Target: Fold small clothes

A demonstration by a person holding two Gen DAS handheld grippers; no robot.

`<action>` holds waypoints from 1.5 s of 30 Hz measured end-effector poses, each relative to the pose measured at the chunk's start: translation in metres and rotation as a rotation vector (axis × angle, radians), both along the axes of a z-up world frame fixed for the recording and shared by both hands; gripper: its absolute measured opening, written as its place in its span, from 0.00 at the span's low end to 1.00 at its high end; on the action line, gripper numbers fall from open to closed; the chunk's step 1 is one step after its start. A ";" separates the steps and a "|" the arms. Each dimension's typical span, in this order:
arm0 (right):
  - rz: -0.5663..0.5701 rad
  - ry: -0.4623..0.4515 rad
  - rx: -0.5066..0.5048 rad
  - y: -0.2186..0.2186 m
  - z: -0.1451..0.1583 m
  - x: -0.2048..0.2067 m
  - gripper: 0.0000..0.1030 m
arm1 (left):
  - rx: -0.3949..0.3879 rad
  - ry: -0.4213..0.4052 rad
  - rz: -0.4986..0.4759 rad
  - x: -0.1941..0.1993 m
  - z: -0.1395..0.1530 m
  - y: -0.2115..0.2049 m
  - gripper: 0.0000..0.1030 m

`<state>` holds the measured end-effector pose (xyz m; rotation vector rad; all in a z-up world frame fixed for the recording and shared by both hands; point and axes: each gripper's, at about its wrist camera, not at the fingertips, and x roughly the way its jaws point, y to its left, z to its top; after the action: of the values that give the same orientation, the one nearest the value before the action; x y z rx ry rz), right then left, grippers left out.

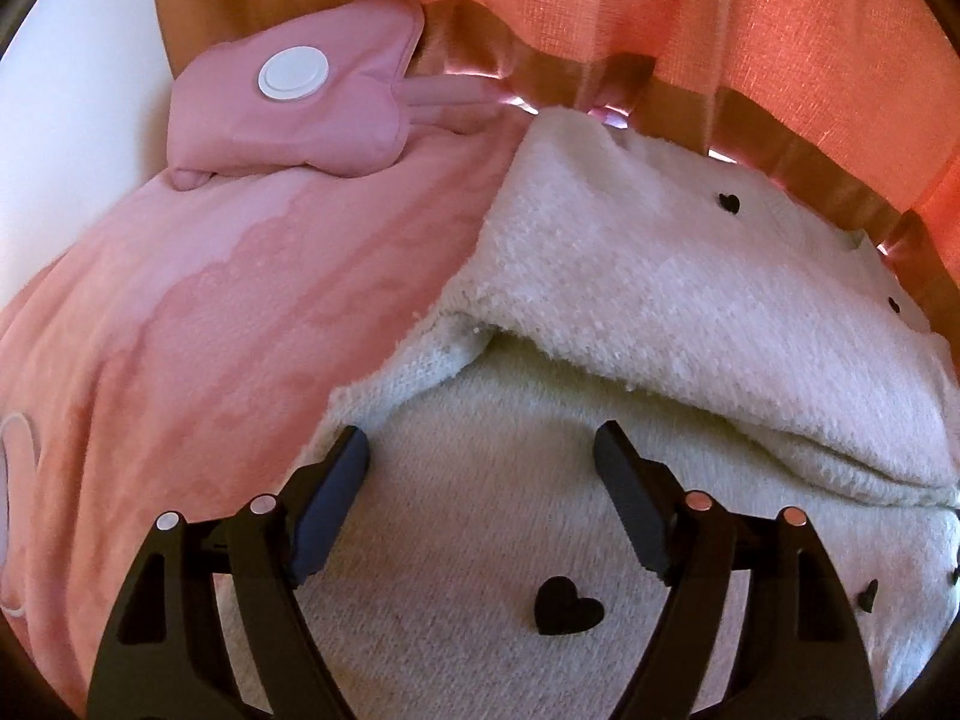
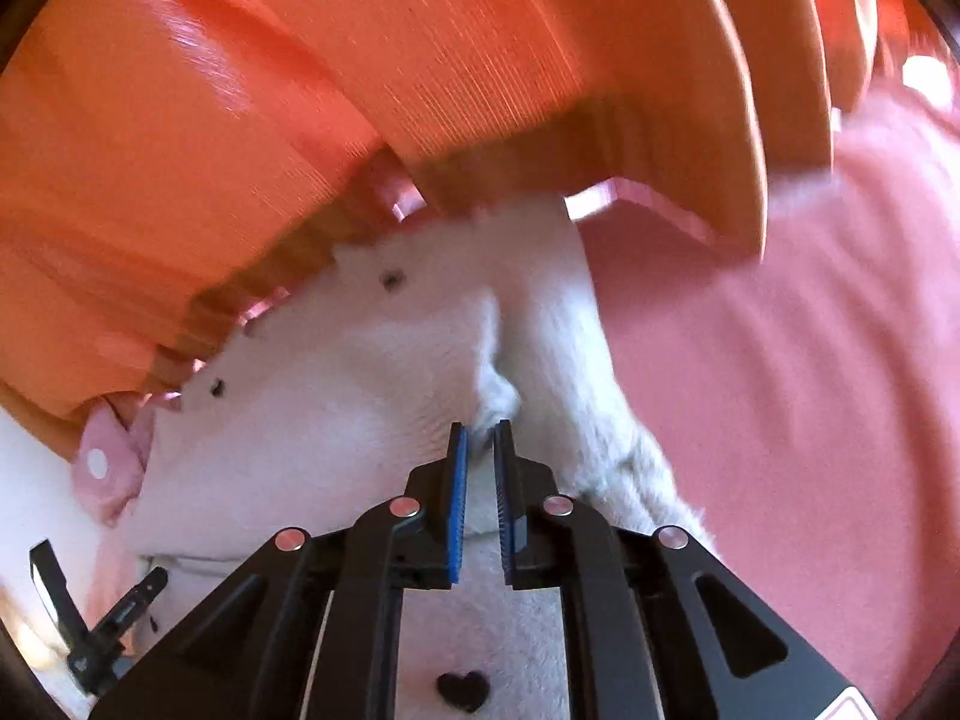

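A fluffy white garment dotted with small black hearts is lying on a pink blanket, its far edge reaching up to the hem of an orange curtain hanging behind it. One part of the garment is lying folded over the rest, making a raised flap with a dark gap under its edge.

The left gripper is hovering low over the near part of the garment with its jaws spread wide and nothing between them; whether the fingertips are touching the pile cannot be told.

The right gripper is sitting with its jaws nearly closed, the blue pads pinching a small tuft of the white fabric at their tips, where the cloth is bunching up into a ridge. The right wrist view is blurred.

A small pink padded pouch with a round white button is resting on the blanket beside the garment, close to the curtain hem; it is shut, so its contents are hidden. No other container is showing.
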<state>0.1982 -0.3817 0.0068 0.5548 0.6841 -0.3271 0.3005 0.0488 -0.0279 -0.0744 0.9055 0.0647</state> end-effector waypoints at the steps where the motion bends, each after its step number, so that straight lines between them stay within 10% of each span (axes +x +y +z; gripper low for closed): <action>1: 0.002 0.039 -0.002 -0.001 -0.009 0.003 0.08 | 0.002 -0.001 0.000 -0.001 0.000 -0.001 0.73; 6: -0.021 0.069 0.070 -0.012 -0.019 -0.007 0.07 | -0.019 0.002 -0.023 -0.013 0.005 0.002 0.73; 13: -0.013 0.057 0.038 0.025 0.018 -0.125 0.57 | -0.101 0.031 -0.071 -0.094 0.018 0.036 0.85; 17: 0.000 0.218 0.096 0.050 -0.020 -0.183 0.59 | -0.116 0.070 0.005 -0.161 0.008 0.080 0.86; 22: -0.033 0.173 0.257 0.042 -0.018 -0.209 0.69 | -0.381 0.101 0.119 -0.193 0.001 0.114 0.89; 29: -0.114 0.153 0.466 0.019 -0.039 -0.228 0.70 | -0.268 0.102 0.019 -0.199 -0.004 0.088 0.95; 34: -0.017 0.156 0.481 0.026 -0.042 -0.227 0.72 | -0.348 0.101 0.003 -0.200 -0.003 0.099 0.94; 37: 0.013 0.178 0.432 0.039 -0.036 -0.221 0.59 | -0.385 0.103 -0.004 -0.201 -0.002 0.105 0.78; 39: 0.029 0.182 0.428 0.043 -0.037 -0.217 0.22 | -0.412 0.110 -0.020 -0.203 -0.003 0.108 0.40; 41: 0.027 0.155 0.425 0.042 -0.035 -0.218 0.13 | -0.452 0.138 -0.024 -0.202 -0.006 0.112 0.09; 45: 0.059 0.025 0.323 0.053 -0.001 -0.238 0.10 | -0.482 0.113 -0.062 -0.217 0.010 0.116 0.07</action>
<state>-0.0401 -0.3283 0.0062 0.8364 0.7820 -0.1687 0.0838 0.1647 -0.0179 -0.4944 1.0202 -0.2105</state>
